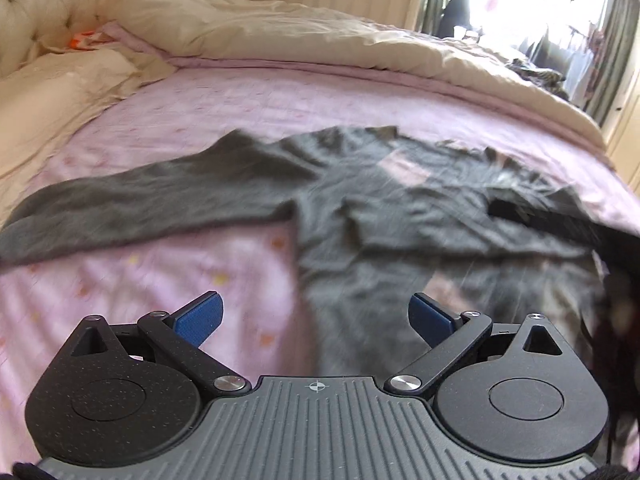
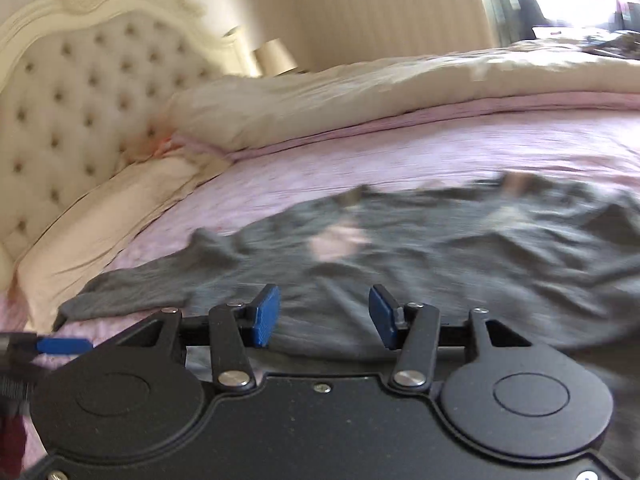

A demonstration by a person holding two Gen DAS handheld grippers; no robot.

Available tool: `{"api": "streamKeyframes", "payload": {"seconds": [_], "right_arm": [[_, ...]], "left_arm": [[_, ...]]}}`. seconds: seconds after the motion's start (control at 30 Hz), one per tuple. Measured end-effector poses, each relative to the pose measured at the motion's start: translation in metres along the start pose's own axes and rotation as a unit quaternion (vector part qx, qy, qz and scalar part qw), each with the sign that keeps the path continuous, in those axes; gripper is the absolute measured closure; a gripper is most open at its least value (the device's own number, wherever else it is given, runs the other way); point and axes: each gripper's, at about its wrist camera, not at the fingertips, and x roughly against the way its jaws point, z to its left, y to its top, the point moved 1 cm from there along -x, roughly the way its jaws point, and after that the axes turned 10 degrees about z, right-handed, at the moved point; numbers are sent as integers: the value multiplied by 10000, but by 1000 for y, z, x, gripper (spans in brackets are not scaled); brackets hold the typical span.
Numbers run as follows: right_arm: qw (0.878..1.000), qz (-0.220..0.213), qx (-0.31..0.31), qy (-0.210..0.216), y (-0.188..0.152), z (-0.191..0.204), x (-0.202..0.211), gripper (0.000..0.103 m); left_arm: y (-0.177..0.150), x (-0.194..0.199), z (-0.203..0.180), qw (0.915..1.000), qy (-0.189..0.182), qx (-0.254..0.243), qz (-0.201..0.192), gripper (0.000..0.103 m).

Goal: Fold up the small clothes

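Note:
A dark grey long-sleeved top [image 1: 360, 216] lies spread and wrinkled on the pink bed sheet [image 1: 240, 112]. One sleeve [image 1: 140, 204] stretches out to the left. My left gripper [image 1: 316, 316] hovers open over the top's near edge, with nothing between its blue pads [image 1: 200, 316]. In the right wrist view, the right gripper [image 2: 323, 316] is also open and empty, just above the same top [image 2: 440, 248]. A blue pad of the left gripper [image 2: 60, 345] shows at the left edge there. Both views are motion-blurred.
A cream duvet [image 1: 280, 36] is bunched along the far side of the bed. A tufted cream headboard [image 2: 80, 100] and a pillow [image 2: 100, 220] are at the left. A bright window with curtains [image 1: 540, 12] is at the far right.

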Motion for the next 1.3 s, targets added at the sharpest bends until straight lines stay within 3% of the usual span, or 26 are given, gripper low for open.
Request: {"api": "streamKeyframes", "payload": {"seconds": [0.17,0.27,0.47,0.57,0.63,0.7,0.73,0.8,0.83,1.03,1.3], "right_arm": [[9992,-61,-236,-312,-17,-31,23,43],[9989,-3,-182,-431,-31,-38,29,42],[9976,150,155,-661,-58,-34,21,38],[9973,39,272,-681,-71,-31,17,33],[9969,4,337,-717,-71,-29,18,27],[9968,31,354,-714,-72,-29,16,20],[9968,52,352,-715,-72,-29,15,20],[9968,71,361,-710,-72,-29,14,19],[9968,71,373,-706,-72,-29,14,18],[9968,88,389,-692,-72,-29,12,15],[9967,100,406,-689,-73,-28,11,13]], "left_arm": [[27,-27,-23,9996,-161,-232,8,3],[38,-51,-32,9990,-253,-297,206,16],[53,-88,-26,9983,-299,19,508,21],[56,-91,-22,9977,-449,243,447,21],[58,-92,-21,9976,-464,355,367,36],[62,-92,-23,9981,-365,380,306,65],[65,-93,-25,9983,-366,335,315,70],[67,-93,-27,9985,-389,261,277,95],[68,-90,-28,9987,-400,242,195,99],[70,-65,-20,9990,-335,170,-256,99],[73,-76,4,9992,127,313,-216,99]]}}
